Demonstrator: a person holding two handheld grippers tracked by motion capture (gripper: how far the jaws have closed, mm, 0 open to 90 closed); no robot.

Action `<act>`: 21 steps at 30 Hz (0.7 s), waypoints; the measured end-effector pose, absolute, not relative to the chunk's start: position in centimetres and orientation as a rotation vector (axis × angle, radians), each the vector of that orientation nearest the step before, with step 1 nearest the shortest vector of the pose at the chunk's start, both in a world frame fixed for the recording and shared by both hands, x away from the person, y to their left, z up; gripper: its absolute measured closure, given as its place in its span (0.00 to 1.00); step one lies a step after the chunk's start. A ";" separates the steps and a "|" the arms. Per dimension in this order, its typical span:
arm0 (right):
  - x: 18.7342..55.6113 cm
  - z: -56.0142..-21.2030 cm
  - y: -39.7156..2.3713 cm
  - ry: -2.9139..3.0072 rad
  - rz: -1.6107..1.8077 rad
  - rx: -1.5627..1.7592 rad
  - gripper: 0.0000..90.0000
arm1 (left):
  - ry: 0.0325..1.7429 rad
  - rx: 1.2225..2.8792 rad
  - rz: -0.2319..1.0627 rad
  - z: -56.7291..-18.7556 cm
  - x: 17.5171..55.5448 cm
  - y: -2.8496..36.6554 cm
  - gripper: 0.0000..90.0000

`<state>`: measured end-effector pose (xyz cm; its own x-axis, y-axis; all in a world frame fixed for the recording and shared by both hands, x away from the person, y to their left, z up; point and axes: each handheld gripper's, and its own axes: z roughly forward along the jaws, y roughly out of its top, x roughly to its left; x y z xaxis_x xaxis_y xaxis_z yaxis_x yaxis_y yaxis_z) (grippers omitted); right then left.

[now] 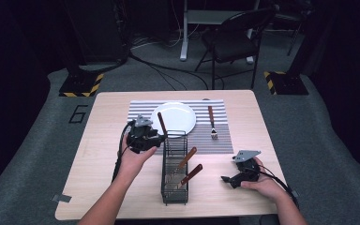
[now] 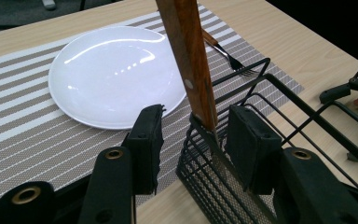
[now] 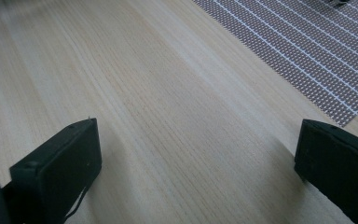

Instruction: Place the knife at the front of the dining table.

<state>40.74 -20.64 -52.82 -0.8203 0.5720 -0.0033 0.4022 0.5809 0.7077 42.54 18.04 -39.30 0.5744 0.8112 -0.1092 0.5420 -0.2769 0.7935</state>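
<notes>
Cutlery: three wooden-handled pieces point(image 1: 187, 158) in the rack point(image 1: 174, 187), one fork point(image 1: 212, 123) out; left fingers point(image 2: 242, 140) apart around one, right fingers point(image 3: 60, 161) wide.

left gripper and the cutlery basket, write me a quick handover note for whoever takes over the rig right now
Left gripper: jaws part open around the wooden-handled utensil that stands at the far end of the wire basket. The pads do not clearly press on it, so treat it as not gripped.
Right gripper: open, holding nothing, low over bare table at the right.
Done: a fork lies on the striped placemat right of the white plate.
Left: two more wooden-handled utensils lean in the basket. Probably close on the upright one, lift it out and lay it by the plate.
</notes>
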 end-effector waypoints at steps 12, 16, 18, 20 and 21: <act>40.7 -52.8 -20.6 2.582 1.069 0.807 0.00 | 1.091 1.949 0.393 -40.2 43.5 16.8 0.75; 40.7 -52.8 -20.6 2.582 1.069 0.808 0.00 | 1.079 1.945 0.390 -40.3 43.5 16.8 0.79; 40.7 -52.8 -20.6 2.582 1.069 0.808 0.00 | 1.077 1.944 0.390 -40.3 43.4 16.9 0.79; 40.7 -52.8 -20.6 2.582 1.070 0.807 0.00 | 1.075 1.948 0.392 -40.3 43.4 16.9 0.80; 40.7 -52.8 -20.6 2.581 1.069 0.808 0.00 | 1.065 1.946 0.392 -40.3 43.2 16.9 0.80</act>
<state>40.75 -20.64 -52.82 -0.8209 0.5711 -0.0035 0.4013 0.5812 0.7079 43.22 16.86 -40.26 0.5865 0.8007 -0.1223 0.5307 -0.2658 0.8048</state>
